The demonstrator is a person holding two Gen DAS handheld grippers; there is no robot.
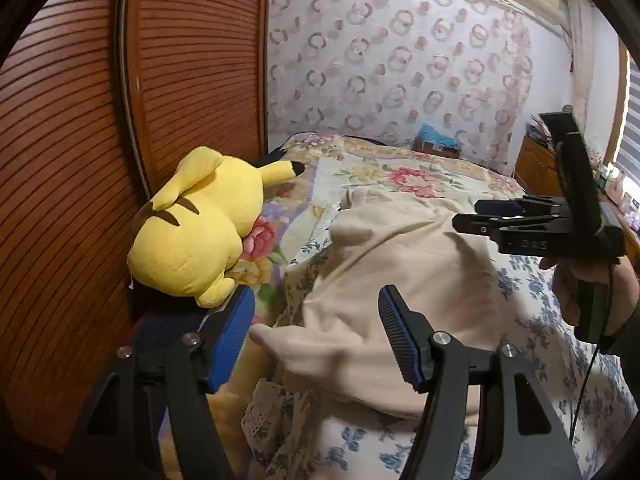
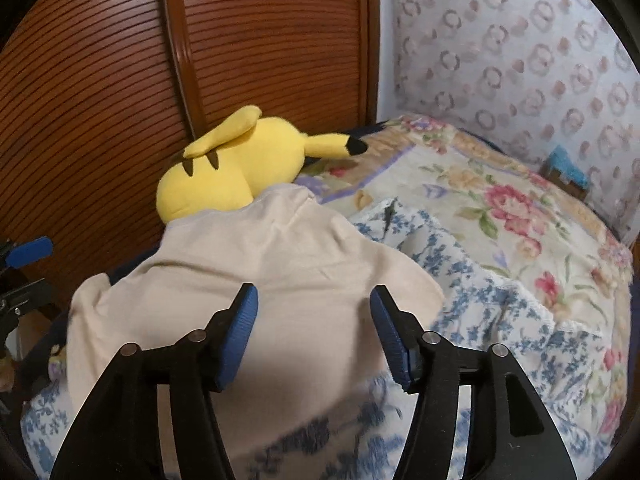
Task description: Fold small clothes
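Starting left, your left gripper (image 1: 316, 340) gapes wide over the cream garment (image 1: 400, 280) on the bed (image 1: 420, 176); its near hem blurs. Your right gripper (image 2: 314, 334) is wide too, empty; the garment partly hides the plush (image 2: 240, 160).

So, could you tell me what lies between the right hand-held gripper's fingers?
In the right wrist view, only the beige garment shows between the open right hand-held gripper fingers, ungripped.
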